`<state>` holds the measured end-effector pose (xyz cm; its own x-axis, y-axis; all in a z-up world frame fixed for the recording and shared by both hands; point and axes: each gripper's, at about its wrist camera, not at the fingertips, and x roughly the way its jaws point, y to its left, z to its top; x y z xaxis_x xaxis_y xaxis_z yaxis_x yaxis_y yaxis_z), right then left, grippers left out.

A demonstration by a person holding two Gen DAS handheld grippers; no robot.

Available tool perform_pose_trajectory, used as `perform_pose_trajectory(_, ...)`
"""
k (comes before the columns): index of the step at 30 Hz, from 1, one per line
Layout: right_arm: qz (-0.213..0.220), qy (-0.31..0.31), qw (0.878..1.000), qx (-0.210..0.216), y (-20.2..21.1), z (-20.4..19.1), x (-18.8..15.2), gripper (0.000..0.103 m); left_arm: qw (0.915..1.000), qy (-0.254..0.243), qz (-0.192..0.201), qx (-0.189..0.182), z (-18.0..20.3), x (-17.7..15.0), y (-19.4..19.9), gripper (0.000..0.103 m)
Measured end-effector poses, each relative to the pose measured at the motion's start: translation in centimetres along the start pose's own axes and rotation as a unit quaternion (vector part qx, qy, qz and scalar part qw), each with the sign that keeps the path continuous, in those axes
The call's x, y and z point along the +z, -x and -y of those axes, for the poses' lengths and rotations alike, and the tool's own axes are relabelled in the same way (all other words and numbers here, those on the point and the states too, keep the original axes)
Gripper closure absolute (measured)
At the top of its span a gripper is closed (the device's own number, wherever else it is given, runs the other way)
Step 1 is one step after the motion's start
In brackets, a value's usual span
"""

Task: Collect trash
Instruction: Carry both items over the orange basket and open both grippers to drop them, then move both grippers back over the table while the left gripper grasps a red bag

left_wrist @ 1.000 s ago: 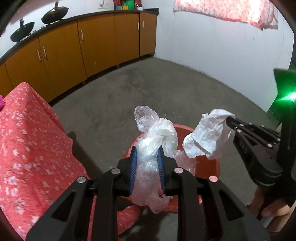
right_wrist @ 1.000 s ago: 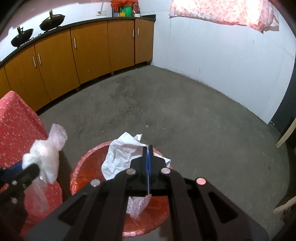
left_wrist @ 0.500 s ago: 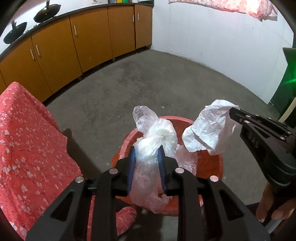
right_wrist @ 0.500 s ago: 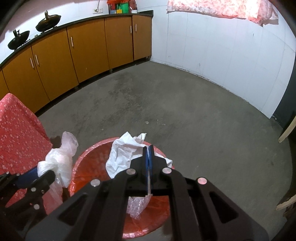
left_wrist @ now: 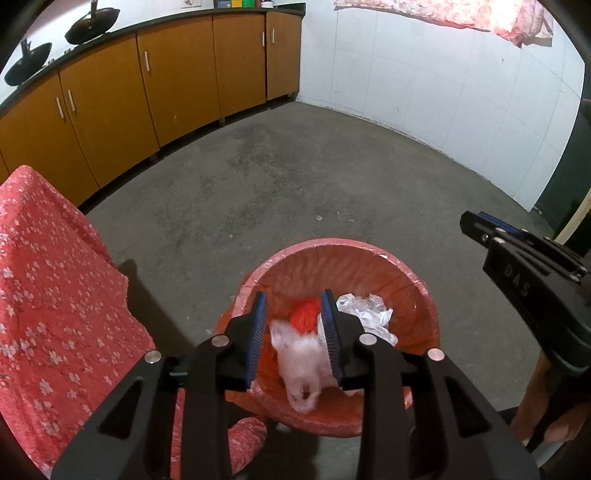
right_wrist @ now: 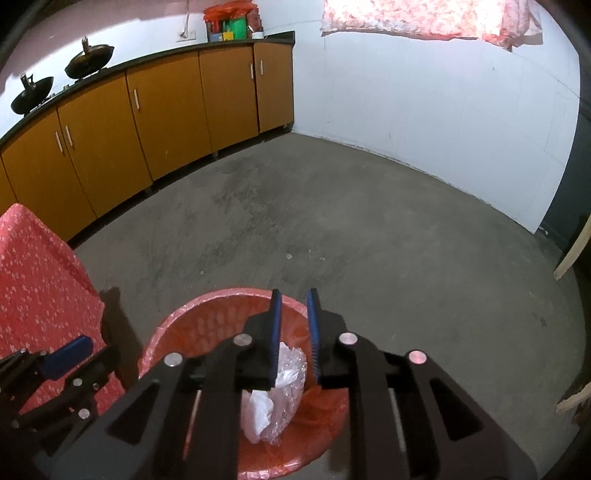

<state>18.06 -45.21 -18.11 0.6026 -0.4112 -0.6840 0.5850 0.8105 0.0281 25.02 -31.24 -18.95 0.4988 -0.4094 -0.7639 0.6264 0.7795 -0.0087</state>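
Note:
A round red bin [left_wrist: 332, 244] with a red liner stands on the concrete floor under both grippers. My left gripper [left_wrist: 293, 295] hangs over it with its jaws opening. A pale plastic bag [left_wrist: 303, 365] is blurred between the blue pads, slipping down and no longer pinched. A red lump [left_wrist: 306, 316] and crumpled clear plastic [left_wrist: 365, 314] lie inside the bin. My right gripper [right_wrist: 294, 293] is above the bin [right_wrist: 221, 295] too, jaws opening with nothing between them. White paper and bubble wrap [right_wrist: 273, 391] lie in the bin below it.
A red floral cloth [left_wrist: 55, 295] drapes furniture close on the left of the bin. Orange cabinets [left_wrist: 166, 81] with woks [left_wrist: 92, 26] on the counter line the far wall. A wooden plank [right_wrist: 572, 247] leans at the right. A hand [left_wrist: 535, 410] holds the right gripper.
Both grippers have opened. The plastic bag is dropping out of the left one, and the white paper has fallen from the right one into the bin.

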Motion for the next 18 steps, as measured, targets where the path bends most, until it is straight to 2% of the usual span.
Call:
perform_pose_trajectory(5, 0.013, 0.01, 1.0, 0.007, 1.0, -0.4, 0.8, 0.087, 0.9991, 0.035, 0.023, -0.008, -1.5, 1.0, 2.5, 0.071)
perform_pose_trajectory(9, 0.035, 0.028, 0.999, 0.021, 3.1, -1.8, 1.7, 0.079, 0.9955, 0.076, 0.057, -0.004, -4.3, 1.9, 6.1, 0.065)
perform_pose_trajectory(12, 0.05, 0.046, 0.997, 0.038, 4.7, -3.7, 2.5, 0.075, 0.9913, 0.104, 0.078, 0.014, -7.1, 2.2, 9.2, 0.061)
perform_pose_trajectory(15, 0.066, 0.059, 0.993, 0.073, 7.1, -6.6, 3.6, 0.07, 0.9861, 0.127, 0.101, 0.034, -9.7, 1.7, 12.5, 0.056)
perform_pose_trajectory(18, 0.085, 0.079, 0.986, 0.12, 10.1, -10.7, 4.5, 0.067, 0.9785, 0.151, 0.122, 0.07, -13.6, 0.1, 16.7, 0.055)
